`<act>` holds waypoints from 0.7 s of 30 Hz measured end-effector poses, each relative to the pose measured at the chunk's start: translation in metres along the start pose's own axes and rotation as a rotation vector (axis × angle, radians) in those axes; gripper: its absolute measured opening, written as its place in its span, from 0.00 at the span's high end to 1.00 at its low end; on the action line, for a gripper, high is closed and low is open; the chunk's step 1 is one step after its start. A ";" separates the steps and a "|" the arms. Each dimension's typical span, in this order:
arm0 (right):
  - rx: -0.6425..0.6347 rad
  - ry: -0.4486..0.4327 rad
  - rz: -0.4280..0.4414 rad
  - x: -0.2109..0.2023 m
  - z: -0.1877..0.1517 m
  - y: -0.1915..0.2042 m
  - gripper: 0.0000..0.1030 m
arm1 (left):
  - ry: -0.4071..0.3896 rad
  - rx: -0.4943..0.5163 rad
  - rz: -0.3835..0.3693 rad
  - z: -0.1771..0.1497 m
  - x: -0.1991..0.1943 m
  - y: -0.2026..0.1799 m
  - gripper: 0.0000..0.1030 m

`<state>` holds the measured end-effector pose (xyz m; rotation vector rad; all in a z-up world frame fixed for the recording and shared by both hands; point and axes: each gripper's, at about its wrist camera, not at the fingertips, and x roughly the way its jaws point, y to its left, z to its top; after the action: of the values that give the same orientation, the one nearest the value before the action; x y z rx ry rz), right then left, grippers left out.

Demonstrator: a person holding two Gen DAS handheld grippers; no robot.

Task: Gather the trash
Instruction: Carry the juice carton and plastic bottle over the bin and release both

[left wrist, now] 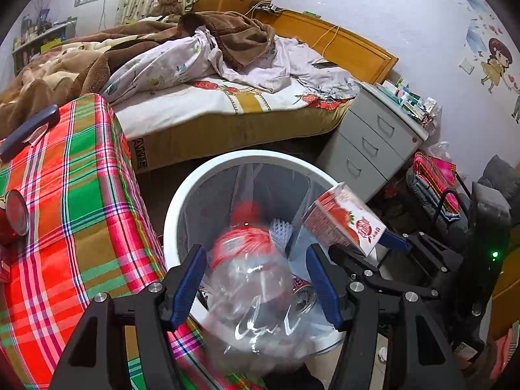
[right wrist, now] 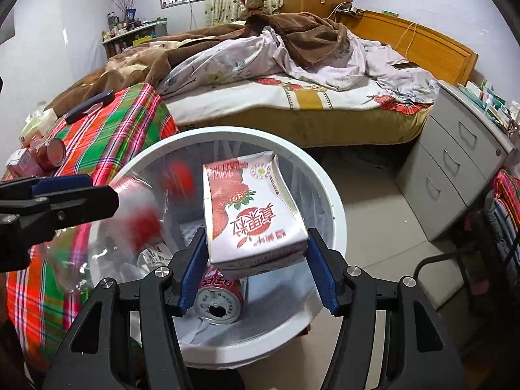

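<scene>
A white trash bin [left wrist: 182,195] [right wrist: 328,188] lined with a clear bag stands beside the table. My left gripper [left wrist: 256,279] is open over the bin; a clear plastic bottle with a red label [left wrist: 253,273] is blurred between its fingers, also blurred in the right wrist view [right wrist: 136,208]. My right gripper [right wrist: 256,266] is shut on a strawberry milk carton [right wrist: 253,214] above the bin; it shows in the left wrist view [left wrist: 344,221] too. A red drink can [right wrist: 219,299] lies inside the bin.
A table with a plaid cloth [left wrist: 81,211] stands left of the bin, with a red can [left wrist: 13,214] and a dark case [left wrist: 29,131] on it. A bed [left wrist: 211,107] lies behind. A grey drawer cabinet [left wrist: 370,143] stands at the right.
</scene>
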<state>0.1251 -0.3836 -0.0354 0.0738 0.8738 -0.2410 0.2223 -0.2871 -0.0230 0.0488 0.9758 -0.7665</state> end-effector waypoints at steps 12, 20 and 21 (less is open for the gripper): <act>0.017 -0.044 0.000 -0.012 0.001 0.005 0.35 | -0.033 -0.017 0.015 -0.007 -0.022 0.006 0.37; 0.011 -0.094 0.021 -0.030 0.003 0.018 0.35 | -0.074 -0.011 0.036 -0.017 -0.050 0.012 0.37; 0.008 -0.101 0.023 -0.032 0.004 0.020 0.35 | -0.078 -0.013 0.038 -0.018 -0.053 0.012 0.37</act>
<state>0.1127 -0.3589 -0.0092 0.0781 0.7708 -0.2247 0.1994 -0.2414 0.0028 0.0259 0.9031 -0.7226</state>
